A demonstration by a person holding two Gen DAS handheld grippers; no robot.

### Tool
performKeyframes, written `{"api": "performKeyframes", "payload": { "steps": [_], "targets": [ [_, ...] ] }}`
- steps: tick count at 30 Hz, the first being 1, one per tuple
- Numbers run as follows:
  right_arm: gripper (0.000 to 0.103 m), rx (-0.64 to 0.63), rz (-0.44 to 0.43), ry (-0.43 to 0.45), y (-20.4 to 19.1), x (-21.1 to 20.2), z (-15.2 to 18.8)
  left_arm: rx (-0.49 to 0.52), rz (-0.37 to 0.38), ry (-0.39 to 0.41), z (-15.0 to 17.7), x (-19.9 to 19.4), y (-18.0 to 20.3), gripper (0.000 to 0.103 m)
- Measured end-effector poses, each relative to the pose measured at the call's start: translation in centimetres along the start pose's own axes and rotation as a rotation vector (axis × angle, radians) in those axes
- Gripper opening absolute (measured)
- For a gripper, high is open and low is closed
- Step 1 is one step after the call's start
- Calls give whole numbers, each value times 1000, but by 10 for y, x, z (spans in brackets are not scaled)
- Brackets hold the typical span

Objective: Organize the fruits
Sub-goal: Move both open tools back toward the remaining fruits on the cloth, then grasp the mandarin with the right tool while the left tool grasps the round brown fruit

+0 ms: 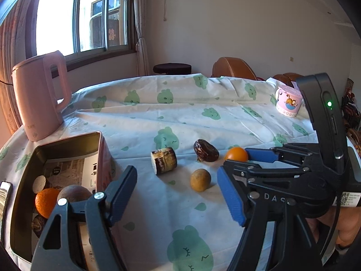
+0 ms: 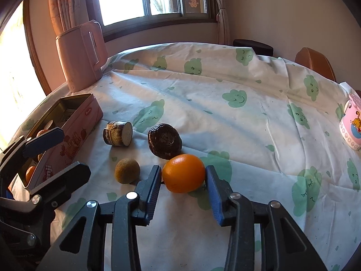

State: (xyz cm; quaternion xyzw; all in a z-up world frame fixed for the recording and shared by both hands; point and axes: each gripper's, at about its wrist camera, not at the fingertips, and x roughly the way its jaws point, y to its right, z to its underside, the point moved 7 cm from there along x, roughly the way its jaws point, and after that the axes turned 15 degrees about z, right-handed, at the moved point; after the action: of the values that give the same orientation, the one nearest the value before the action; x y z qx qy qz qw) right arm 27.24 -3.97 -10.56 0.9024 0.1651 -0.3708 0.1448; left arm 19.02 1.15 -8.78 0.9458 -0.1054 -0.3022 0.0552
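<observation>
An orange (image 2: 183, 173) lies on the tablecloth between the fingers of my right gripper (image 2: 183, 188), which touch or nearly touch its sides; it also shows in the left wrist view (image 1: 236, 154). A brown round fruit (image 2: 127, 171), a dark wrinkled fruit (image 2: 164, 140) and a cut brown-skinned stub (image 2: 118, 133) lie close by. A pink tin (image 2: 74, 126) at the left holds an orange (image 1: 46, 202), a brown round fruit (image 1: 73, 193) and other pieces. My left gripper (image 1: 178, 194) is open and empty beside the tin.
A pink kettle (image 1: 39, 94) stands at the back left behind the tin. A pink cartoon mug (image 1: 288, 100) stands at the far right of the table. Chairs stand beyond the table's far edge.
</observation>
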Motion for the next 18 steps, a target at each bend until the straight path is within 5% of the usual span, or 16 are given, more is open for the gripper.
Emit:
{"api": "performKeyframes", "payload": {
  "steps": [12,18],
  "targets": [
    [39,95,55,38,26,-11,-1,-15,103,-204,10,51,17,43],
    [36,90,48,46,23,-12,-1,-41,112,-242,13,61,14,28]
  ]
}}
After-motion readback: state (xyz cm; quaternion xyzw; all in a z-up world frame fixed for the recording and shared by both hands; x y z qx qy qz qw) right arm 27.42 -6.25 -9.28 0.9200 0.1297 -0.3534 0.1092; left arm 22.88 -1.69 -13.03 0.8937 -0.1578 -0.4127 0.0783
